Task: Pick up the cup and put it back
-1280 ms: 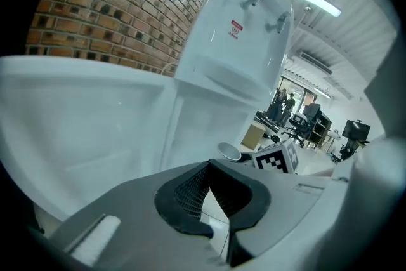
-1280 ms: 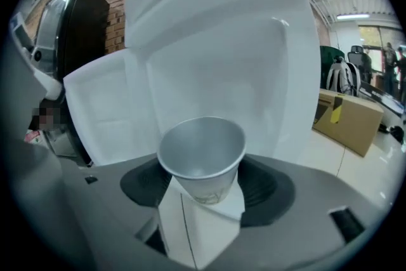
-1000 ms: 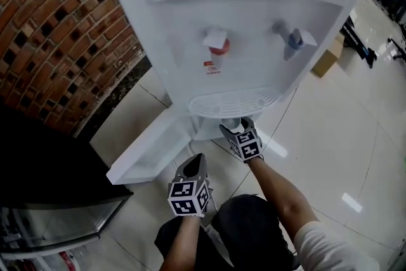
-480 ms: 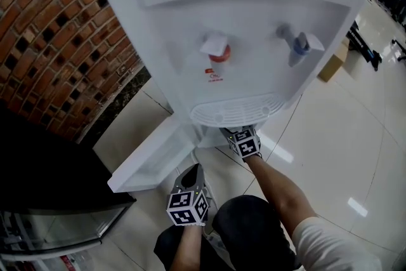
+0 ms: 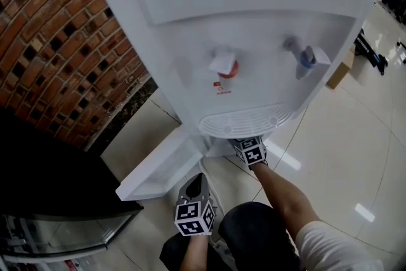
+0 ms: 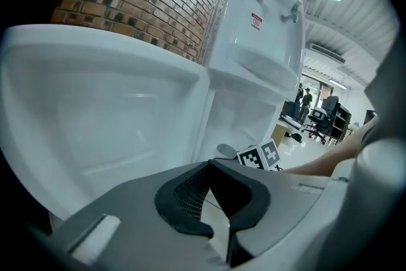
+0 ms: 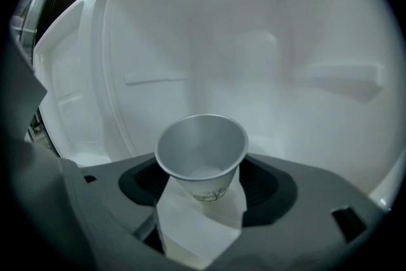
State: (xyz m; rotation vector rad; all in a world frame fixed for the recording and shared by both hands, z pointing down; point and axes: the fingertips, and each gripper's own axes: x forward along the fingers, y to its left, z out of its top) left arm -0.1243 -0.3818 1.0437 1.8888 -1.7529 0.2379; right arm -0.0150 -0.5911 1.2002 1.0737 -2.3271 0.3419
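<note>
A small paper cup (image 7: 202, 149), empty and upright, sits between the dark pads of my right gripper (image 7: 202, 186), which is shut on its lower part. It hangs inside the white lower compartment (image 7: 273, 54) of the water dispenser (image 5: 254, 3). In the head view only the right gripper's marker cube (image 5: 252, 150) shows below the drip tray (image 5: 244, 122); jaws and cup are hidden there. The left gripper view shows the cup's rim (image 6: 226, 150) beside that cube. My left gripper (image 5: 198, 181) hangs low in front of the open compartment door (image 5: 162, 165), its pads (image 6: 190, 193) closed with nothing between them.
The dispenser has a red tap (image 5: 225, 65) and a blue tap (image 5: 307, 59) above the drip tray. A brick wall (image 5: 57, 41) stands at the left, with a dark glass-fronted cabinet (image 5: 51, 212) below it. A cardboard box (image 5: 342, 70) lies on the tiled floor at the right.
My right gripper has gone forward under the drip tray into the lower compartment, and the cup has passed out of the head view. The left gripper has stayed low by the door.
</note>
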